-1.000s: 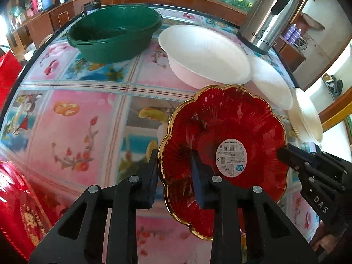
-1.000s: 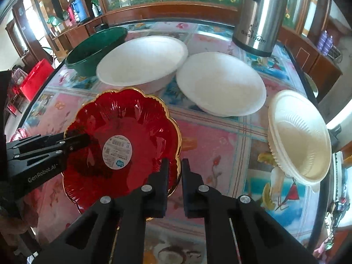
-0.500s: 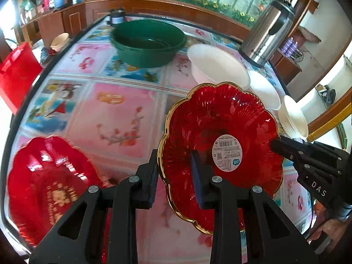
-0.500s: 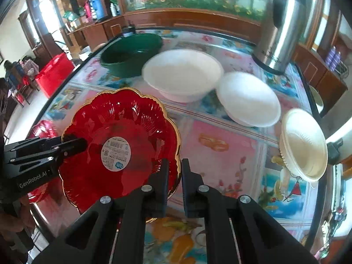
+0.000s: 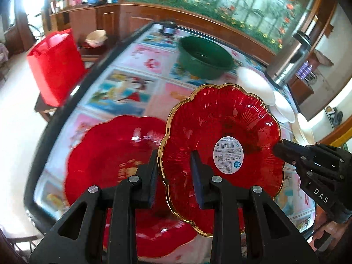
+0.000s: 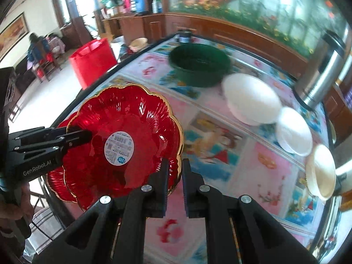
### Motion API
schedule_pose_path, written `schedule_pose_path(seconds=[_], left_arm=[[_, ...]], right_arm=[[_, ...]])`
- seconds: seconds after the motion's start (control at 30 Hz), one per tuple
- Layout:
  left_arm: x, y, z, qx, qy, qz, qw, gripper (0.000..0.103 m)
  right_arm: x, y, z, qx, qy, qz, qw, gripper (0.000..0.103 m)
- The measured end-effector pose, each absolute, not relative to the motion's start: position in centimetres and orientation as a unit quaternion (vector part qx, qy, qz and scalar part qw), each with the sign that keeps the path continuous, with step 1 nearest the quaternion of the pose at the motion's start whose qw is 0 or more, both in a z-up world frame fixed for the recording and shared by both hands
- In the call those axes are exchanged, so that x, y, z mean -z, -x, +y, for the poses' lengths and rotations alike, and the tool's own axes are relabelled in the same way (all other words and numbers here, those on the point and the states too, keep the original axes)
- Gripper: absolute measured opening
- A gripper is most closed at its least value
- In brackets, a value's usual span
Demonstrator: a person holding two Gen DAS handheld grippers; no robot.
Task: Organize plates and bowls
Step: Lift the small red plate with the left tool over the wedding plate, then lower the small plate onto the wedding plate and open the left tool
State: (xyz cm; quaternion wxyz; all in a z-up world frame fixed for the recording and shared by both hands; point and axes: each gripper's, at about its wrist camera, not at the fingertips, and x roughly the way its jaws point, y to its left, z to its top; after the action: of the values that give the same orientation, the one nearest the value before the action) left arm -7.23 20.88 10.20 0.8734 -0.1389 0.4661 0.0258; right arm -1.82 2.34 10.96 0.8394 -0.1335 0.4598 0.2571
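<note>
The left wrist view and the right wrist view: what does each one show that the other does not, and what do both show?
Only the left wrist view shows most of the second red plate lying on the table; the right wrist view shows just its edge. Only the right wrist view shows people sitting far back in the room. Both show the gold-rimmed red plate gripped by the left gripper and the right gripper, the green basin, the white dishes, the steel flask and the red bag.

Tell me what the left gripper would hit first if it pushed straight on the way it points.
Probably the second red plate lying on the table below; the left gripper already clamps the gold-rimmed red plate, so that travels along. Depth is uncertain.
</note>
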Motion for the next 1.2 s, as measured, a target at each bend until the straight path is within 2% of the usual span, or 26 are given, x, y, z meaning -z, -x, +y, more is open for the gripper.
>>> schedule_pose_path(seconds=[0.37,0.77,1.2], left_arm=[[-8.0,10.7,26.6,-0.07,0.164,0.472,0.863,0.027],[-4.7,10.6,28.2,-0.081,0.165,0.501,0.846,0.027],[-3.5,10.1,28.6,-0.094,0.147,0.511,0.842,0.027]], right_arm=[[-8.5,3.5,9.1,-0.304,0.163,0.473,0.811,0.012],[-5.7,3.3,11.8,-0.308,0.183,0.5,0.789,0.012],[-3.2,3.2,13.2,-0.306,0.216,0.515,0.771,0.013]])
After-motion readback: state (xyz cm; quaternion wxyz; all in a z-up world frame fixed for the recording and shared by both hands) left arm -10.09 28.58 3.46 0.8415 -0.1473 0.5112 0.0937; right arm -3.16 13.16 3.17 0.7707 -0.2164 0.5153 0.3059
